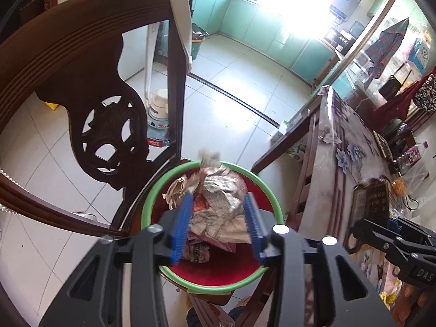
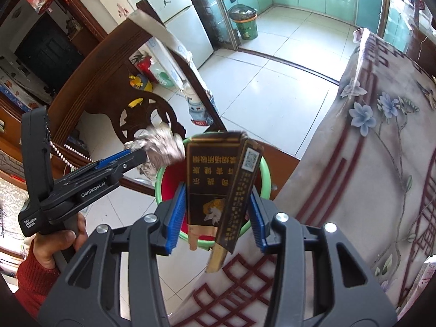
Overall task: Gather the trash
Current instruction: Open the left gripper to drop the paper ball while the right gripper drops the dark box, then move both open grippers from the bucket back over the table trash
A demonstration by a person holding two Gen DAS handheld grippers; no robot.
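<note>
Lower centre, both views: the left gripper (image 1: 219,218) stood parted above the green-rimmed red bin (image 1: 273,199), crumpled foil wrapper (image 1: 220,188) loose between its pads; the right gripper (image 2: 218,215) clamped a flattened dark carton (image 2: 209,174) over it.

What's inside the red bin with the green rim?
The bin holds crumpled paper and printed wrappers piled up. Its bottom is covered by the pile, so anything underneath can't be seen.
</note>
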